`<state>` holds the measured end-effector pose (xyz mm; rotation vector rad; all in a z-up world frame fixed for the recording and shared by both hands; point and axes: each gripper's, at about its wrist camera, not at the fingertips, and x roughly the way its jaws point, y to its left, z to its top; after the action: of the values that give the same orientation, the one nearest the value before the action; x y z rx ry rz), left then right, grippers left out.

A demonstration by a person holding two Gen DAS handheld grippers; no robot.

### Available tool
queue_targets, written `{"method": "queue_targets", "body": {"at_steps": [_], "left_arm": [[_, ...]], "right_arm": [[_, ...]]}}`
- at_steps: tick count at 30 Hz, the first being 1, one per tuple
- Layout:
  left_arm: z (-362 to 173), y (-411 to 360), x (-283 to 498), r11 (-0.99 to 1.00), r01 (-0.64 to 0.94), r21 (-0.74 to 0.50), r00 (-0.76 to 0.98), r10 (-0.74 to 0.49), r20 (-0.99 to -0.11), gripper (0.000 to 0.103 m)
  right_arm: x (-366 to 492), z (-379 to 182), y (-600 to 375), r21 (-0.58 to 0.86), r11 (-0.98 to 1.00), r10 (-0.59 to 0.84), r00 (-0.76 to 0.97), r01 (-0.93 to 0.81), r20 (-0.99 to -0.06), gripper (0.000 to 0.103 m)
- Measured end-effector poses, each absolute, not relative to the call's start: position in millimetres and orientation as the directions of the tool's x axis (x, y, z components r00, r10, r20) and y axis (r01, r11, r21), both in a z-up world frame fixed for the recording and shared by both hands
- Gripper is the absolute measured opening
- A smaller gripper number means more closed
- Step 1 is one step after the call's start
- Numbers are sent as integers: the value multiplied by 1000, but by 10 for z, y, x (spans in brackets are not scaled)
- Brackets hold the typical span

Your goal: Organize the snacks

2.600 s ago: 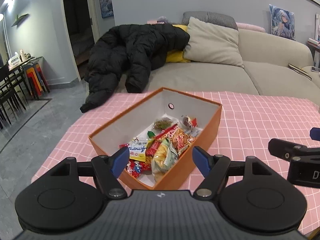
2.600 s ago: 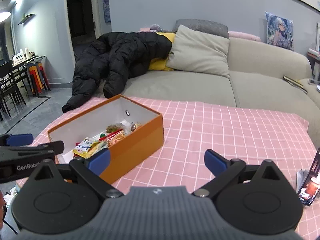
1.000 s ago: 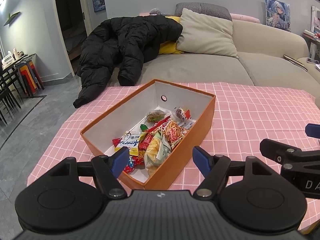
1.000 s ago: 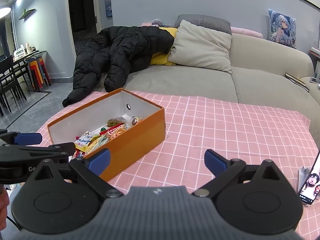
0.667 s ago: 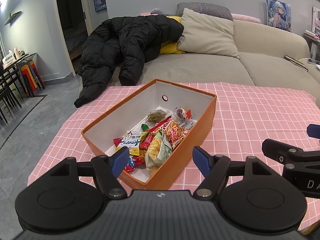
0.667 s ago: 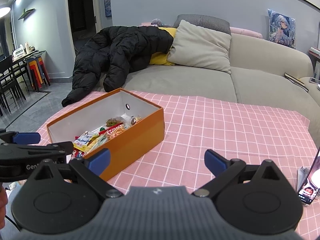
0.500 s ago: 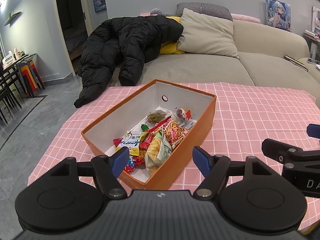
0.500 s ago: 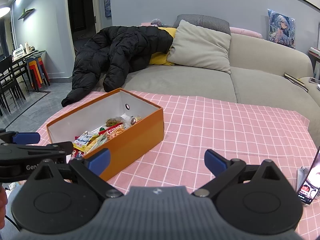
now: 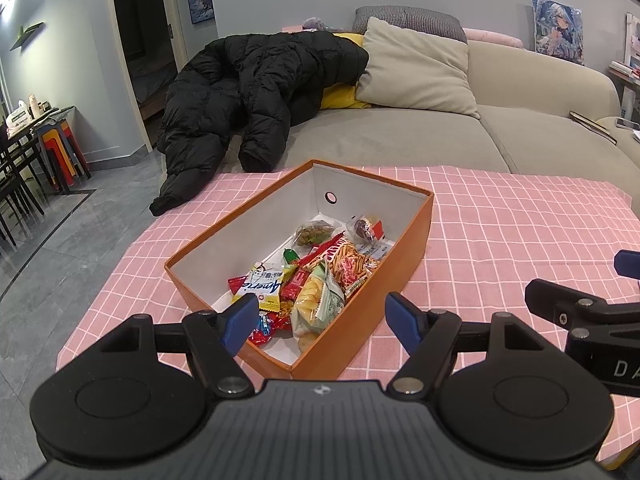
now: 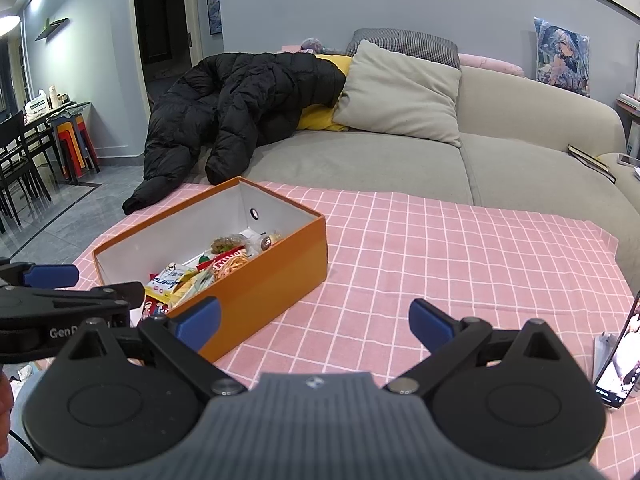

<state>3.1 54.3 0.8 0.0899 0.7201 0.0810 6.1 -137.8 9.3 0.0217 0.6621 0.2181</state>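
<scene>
Meanwhile, left gripper (image 9: pixel 322 318) and right gripper (image 10: pixel 314 322), fingers spread wide and holding nothing, hover near an orange box (image 9: pixel 412 240) of packaged snacks (image 9: pixel 320 276) on a pink checked tablecloth (image 10: pixel 460 248).

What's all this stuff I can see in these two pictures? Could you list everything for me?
Orange cardboard box: one, white inside, on the table, open.
Snack packets: several, red, yellow and green, loose in the box.
Pink checked tablecloth: one, covering the table.
Grey sofa: one, behind the table.
Black puffer jacket: one, draped over the sofa's left end.
Beige cushion: one, on the sofa.
Yellow cushion: one, partly under the jacket.
Phone: one, screen lit, propped at the table's right edge.
Stacked stools: coloured, far left.
Left gripper: black, blue tips, jaws open, empty.
Right gripper: same, jaws open, empty.
</scene>
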Motion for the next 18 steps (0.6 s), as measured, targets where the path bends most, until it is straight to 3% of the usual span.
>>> {"method": "queue_targets", "body": {"at_steps": [18], "left_arm": [[41, 542, 19, 992, -42, 119, 754, 110, -648, 85]], "right_arm": [[66, 113, -1388, 90, 977, 208, 766, -194, -608, 97]]}}
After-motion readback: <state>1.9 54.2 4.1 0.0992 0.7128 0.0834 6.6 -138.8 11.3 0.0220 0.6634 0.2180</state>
